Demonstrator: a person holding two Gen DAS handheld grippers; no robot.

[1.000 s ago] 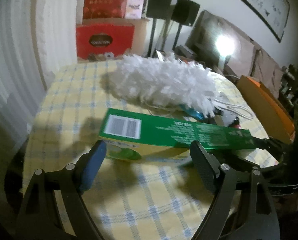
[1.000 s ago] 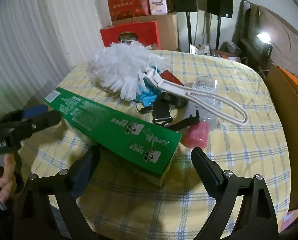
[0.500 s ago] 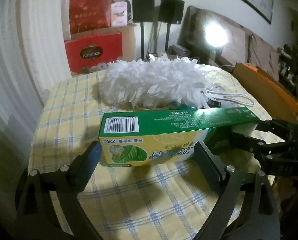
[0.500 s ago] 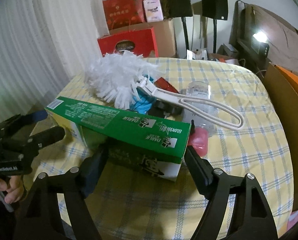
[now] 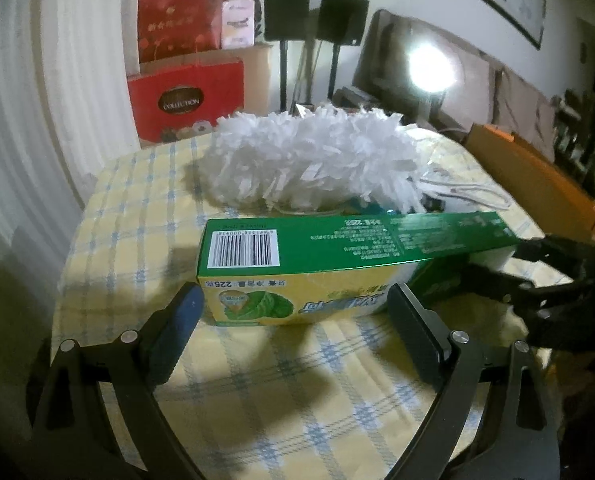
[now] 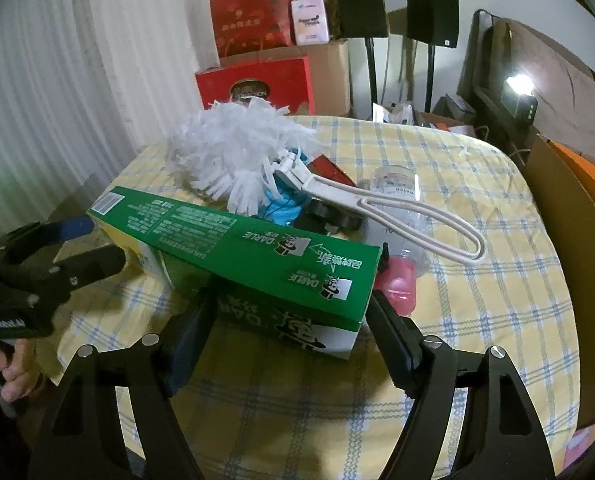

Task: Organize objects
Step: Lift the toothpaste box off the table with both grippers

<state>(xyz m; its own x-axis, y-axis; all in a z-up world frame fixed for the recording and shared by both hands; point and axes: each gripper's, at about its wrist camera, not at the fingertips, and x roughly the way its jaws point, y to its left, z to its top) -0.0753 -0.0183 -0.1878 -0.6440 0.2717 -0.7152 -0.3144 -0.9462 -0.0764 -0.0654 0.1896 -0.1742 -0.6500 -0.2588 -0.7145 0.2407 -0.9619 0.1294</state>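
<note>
Fingers (image 6: 189, 332) flanking "DARLIE" box (image 6: 257, 252)

Black fingers (image 5: 415, 344), blue pad (image 5: 181, 320), silver screws (image 5: 129, 336)

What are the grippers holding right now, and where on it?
The box, one end each: the left hand-held gripper clamps the barcode end; the right hand-held gripper, its jaws having just been closing, pinches the opposite end.
</note>
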